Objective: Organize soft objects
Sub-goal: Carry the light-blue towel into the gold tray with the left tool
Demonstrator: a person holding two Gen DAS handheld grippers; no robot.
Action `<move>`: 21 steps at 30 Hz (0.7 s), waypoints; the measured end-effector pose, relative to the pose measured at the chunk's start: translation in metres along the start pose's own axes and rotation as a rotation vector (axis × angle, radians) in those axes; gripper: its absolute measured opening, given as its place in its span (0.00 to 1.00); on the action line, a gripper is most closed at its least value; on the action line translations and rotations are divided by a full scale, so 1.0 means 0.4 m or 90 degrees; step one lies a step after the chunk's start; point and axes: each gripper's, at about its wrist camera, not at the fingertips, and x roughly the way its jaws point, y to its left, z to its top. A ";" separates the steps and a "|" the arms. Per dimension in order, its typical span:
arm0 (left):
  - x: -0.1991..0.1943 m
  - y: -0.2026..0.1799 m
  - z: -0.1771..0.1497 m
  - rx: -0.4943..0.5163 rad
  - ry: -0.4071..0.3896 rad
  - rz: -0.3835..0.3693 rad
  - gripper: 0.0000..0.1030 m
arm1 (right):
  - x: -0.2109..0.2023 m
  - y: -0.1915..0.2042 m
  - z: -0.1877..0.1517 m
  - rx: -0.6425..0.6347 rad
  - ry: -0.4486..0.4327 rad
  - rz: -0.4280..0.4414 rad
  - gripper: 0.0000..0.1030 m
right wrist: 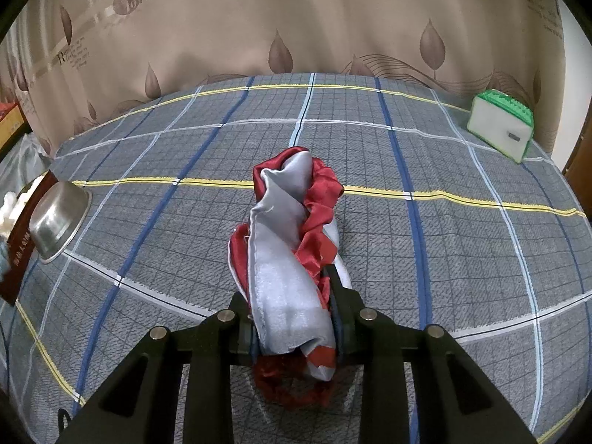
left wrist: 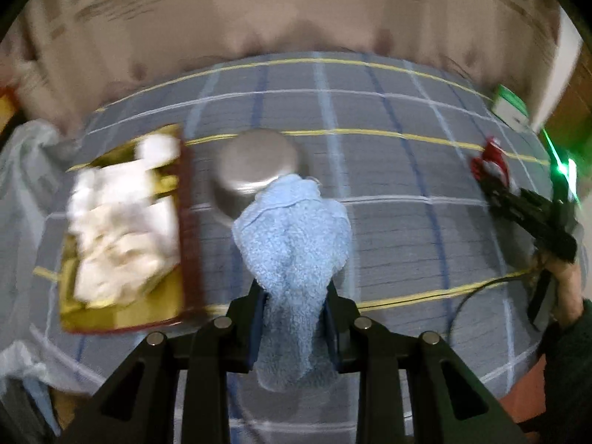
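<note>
Grey plaid bedspread (right wrist: 462,244) fills both views. Only the left cam shows inside the gold-lined red box (left wrist: 125,310) with white cloths (left wrist: 122,222); the right cam alone catches the green-and-white pouch (right wrist: 499,129) sharply. The steel bowl (left wrist: 255,170) sits beside the box. Left gripper (left wrist: 296,318) is clamped on a fluffy blue towel (left wrist: 292,244), right gripper (right wrist: 292,329) clamped on a red-and-grey satin cloth (right wrist: 288,244).

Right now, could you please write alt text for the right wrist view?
The right gripper holds a bunched red and grey cloth over a checked blanket. A steel bowl lies at far left, a green and white pouch at far right.
</note>
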 end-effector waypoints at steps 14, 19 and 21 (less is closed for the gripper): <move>-0.102 0.276 -0.025 -0.119 -0.015 0.080 0.27 | 0.001 0.013 0.001 -0.016 0.002 -0.019 0.27; -0.159 0.359 0.033 -0.117 -0.060 0.145 0.27 | 0.001 0.015 0.002 -0.018 0.003 -0.021 0.27; -0.169 0.388 0.061 -0.109 -0.071 0.164 0.27 | 0.001 0.016 0.002 -0.020 0.003 -0.024 0.27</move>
